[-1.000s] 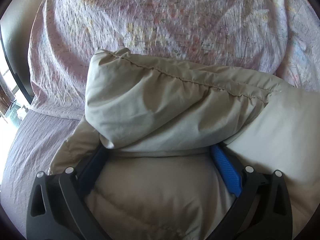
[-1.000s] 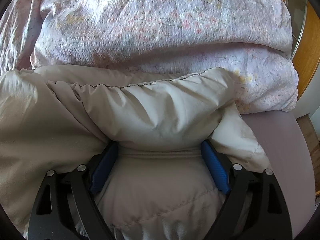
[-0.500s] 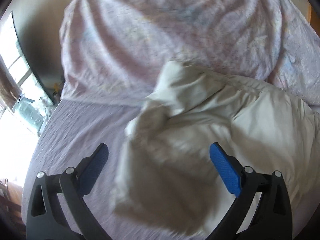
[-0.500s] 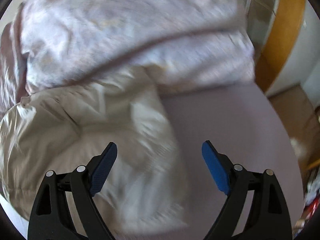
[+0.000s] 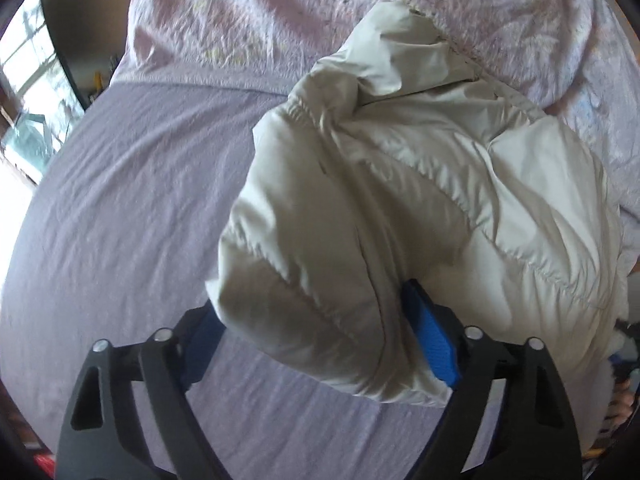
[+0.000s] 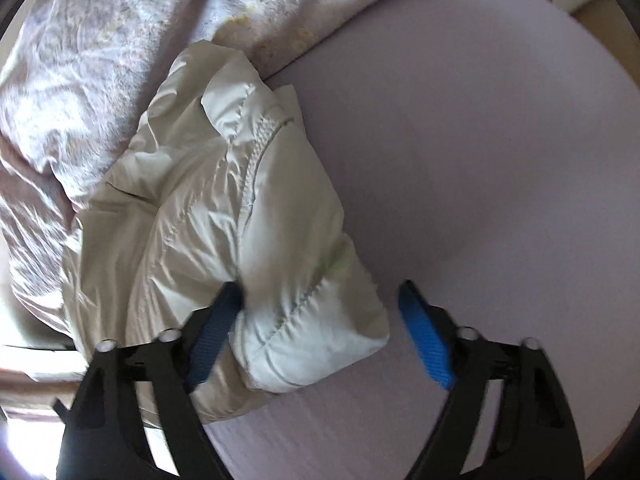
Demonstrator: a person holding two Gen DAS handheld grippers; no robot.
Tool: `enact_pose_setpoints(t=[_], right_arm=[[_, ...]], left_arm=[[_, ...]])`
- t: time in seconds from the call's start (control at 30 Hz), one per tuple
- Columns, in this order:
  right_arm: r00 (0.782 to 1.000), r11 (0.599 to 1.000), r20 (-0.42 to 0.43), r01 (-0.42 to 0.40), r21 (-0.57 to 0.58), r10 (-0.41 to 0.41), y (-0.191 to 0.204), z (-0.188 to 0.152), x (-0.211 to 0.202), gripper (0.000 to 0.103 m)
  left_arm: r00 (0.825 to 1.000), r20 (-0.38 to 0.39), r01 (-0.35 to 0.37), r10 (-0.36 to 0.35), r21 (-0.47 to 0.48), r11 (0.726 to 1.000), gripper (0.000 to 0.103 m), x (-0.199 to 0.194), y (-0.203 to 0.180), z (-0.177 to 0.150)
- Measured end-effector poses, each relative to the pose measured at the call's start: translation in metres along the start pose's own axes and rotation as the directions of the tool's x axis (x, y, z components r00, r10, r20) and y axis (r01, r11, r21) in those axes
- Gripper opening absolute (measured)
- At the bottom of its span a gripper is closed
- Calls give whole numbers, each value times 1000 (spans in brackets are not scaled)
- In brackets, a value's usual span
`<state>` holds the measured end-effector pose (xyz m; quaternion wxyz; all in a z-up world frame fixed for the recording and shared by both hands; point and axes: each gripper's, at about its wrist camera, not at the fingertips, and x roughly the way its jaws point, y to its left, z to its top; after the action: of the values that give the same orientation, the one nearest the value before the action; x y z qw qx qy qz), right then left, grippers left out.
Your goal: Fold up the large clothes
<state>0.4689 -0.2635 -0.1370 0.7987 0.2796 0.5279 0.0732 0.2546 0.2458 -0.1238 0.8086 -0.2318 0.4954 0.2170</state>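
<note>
1. Two views show one bundled cream padded jacket [image 5: 420, 208] lying on a lilac bedsheet [image 5: 132, 208], its far end against a crumpled floral duvet [image 5: 248, 12] at the top of both frames.
2. Left wrist view: the jacket fills the centre and right of the frame, its near lower corner hanging between the fingers of the left gripper [image 5: 320, 340].
3. Left gripper: its jaws have just been closing. The right blue pad [image 5: 430, 340] touches the jacket's fold; the left pad is mostly hidden behind the fabric, so I cannot tell whether the cloth is pinched.
4. Right wrist view: the jacket [image 6: 224, 208] runs from upper centre down to lower left, with the bare sheet [image 6: 480, 160] filling the right half.
5. Right gripper [image 6: 320, 328]: its jaws have just been closing too. The left pad [image 6: 212, 332] presses into the jacket's side, a padded corner sits between the pads, and the right pad [image 6: 424, 340] stands clear of the fabric over bare sheet, so nothing is clamped.
6. No container appears in either view.
</note>
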Motion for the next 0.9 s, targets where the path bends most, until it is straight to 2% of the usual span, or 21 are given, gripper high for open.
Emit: enact_pose_setpoints(t=[0.03,0.1,0.23,0.3,0.4,0.63,0.8,0.9], right_arm=[[1000,1000,-1,-20,22,20,-3,-3,1,62],[1000,999,8,-19,41,18,-1,-6,0,48],[999,999,37,26,23,-27,10,-12,-8,35],[998,999,45,30,25,-31,17,-16,-12,29],[998,1000,57,21,21,-23,20,-24,-20,27],[999,1000,42,-9,0,9,16,-40,-31,26],[999,999,10,-40,-23,40,15,-56,-31,26],[998,998,-15,-65,-26,65,14,-77,-39,26]], left_arm=[[1000,-1,12,-12,-14,1000,76,0,0,-4],[1000,2,21,-21,-25,999,64,0,-1,-4],[1000,29,12,-12,-24,1000,43,-7,-7,-11],[999,39,38,-36,-49,998,35,-12,-6,-14],[998,55,33,-31,-41,999,31,-20,-4,-16],[997,83,-1,2,-4,1000,29,-43,-1,-33],[994,106,-17,16,10,1000,29,-66,12,-59],[995,103,-12,12,4,1000,29,-75,31,-75]])
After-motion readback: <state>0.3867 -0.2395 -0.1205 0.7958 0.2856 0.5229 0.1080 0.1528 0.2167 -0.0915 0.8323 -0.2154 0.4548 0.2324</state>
